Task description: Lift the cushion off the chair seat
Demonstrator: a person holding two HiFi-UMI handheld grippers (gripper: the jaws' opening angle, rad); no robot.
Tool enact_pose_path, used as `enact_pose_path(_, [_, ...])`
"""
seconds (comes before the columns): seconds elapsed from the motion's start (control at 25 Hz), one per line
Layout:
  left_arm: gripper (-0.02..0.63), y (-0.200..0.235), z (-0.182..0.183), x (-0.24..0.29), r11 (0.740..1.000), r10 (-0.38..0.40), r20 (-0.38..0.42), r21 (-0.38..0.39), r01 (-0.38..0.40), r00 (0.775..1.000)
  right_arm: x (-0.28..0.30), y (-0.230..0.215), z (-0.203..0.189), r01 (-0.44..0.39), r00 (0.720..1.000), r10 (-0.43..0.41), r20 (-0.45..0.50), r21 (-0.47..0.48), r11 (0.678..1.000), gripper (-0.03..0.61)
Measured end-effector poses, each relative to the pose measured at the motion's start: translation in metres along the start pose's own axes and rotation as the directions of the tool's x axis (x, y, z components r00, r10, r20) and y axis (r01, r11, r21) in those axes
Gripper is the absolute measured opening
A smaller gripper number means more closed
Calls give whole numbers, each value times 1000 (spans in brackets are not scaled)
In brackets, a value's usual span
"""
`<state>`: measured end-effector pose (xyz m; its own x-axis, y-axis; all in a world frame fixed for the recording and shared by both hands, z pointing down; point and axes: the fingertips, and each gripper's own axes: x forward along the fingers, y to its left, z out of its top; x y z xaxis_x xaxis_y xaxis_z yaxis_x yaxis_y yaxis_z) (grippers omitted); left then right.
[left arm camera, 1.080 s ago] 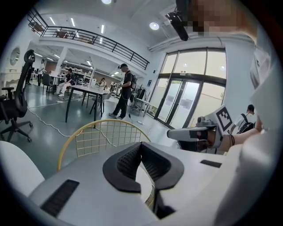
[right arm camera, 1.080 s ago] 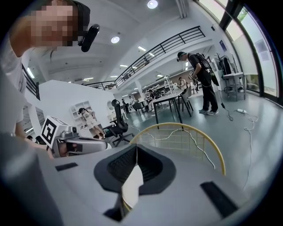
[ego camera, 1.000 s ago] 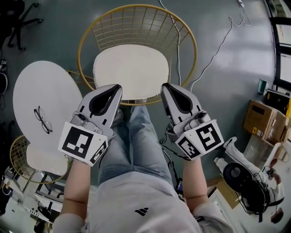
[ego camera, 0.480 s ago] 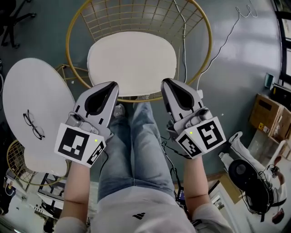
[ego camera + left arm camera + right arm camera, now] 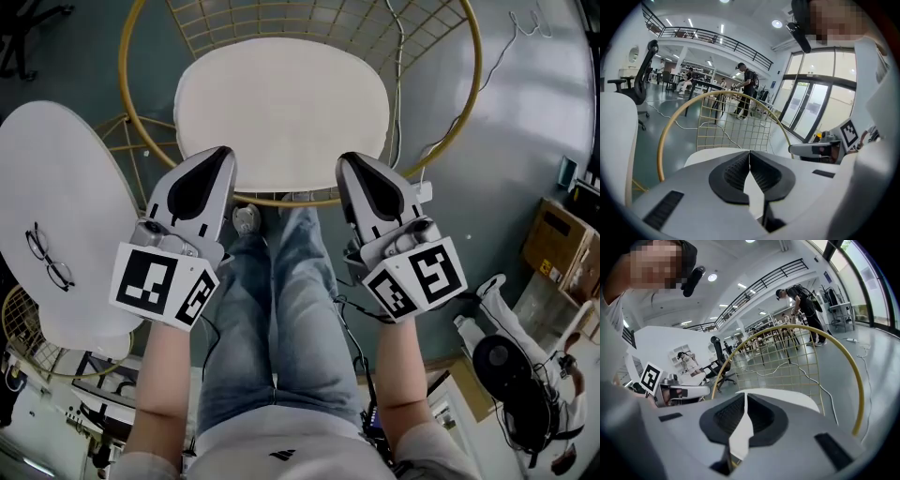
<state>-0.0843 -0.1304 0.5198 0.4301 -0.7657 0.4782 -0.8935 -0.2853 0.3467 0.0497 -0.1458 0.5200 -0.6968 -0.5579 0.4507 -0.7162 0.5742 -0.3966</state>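
Observation:
A cream cushion [image 5: 281,112] lies on the seat of a gold wire chair [image 5: 459,103] in the head view. My left gripper [image 5: 223,152] hovers at the cushion's near left edge, jaws shut with nothing between them. At the near right edge my right gripper [image 5: 345,159] is likewise shut and empty. In the left gripper view the left gripper [image 5: 749,153] points at the cushion [image 5: 710,153] and the chair's wire back [image 5: 736,124]. The right gripper view shows the right gripper [image 5: 746,394] before the cushion [image 5: 787,397]. Whether either tip touches the cushion I cannot tell.
A round white table [image 5: 56,234] with a pair of glasses [image 5: 47,258] stands at the left. A white cable [image 5: 469,89] runs over the floor on the right. Cardboard boxes [image 5: 567,248] and a machine [image 5: 506,366] sit at the right. People [image 5: 747,91] stand far behind the chair.
Both grippers have sunk toward the chair, which now looks larger and nearer in the head view. Their jaws stayed shut.

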Motion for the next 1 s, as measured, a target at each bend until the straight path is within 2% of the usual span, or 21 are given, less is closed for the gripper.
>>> enact_pose_path(0.24, [14, 17, -26, 5, 997, 74, -11, -9, -74, 997, 3, -18, -17, 23, 1000, -23, -11, 9, 1000, 14])
enact_pose_path(0.56, [14, 27, -45, 12, 993, 115, -26, -29, -116, 993, -3, -43, -35, 69, 997, -68, -36, 31, 997, 32])
enact_pose_path(0.8, [15, 43, -52, 23, 989, 150, -37, 2, -150, 988, -2, -65, -46, 111, 993, -109, -46, 52, 992, 64])
enact_pose_path(1.0, [67, 58, -57, 32, 985, 171, -50, -9, -171, 984, 4, -78, -57, 139, 989, -136, -58, 63, 988, 81])
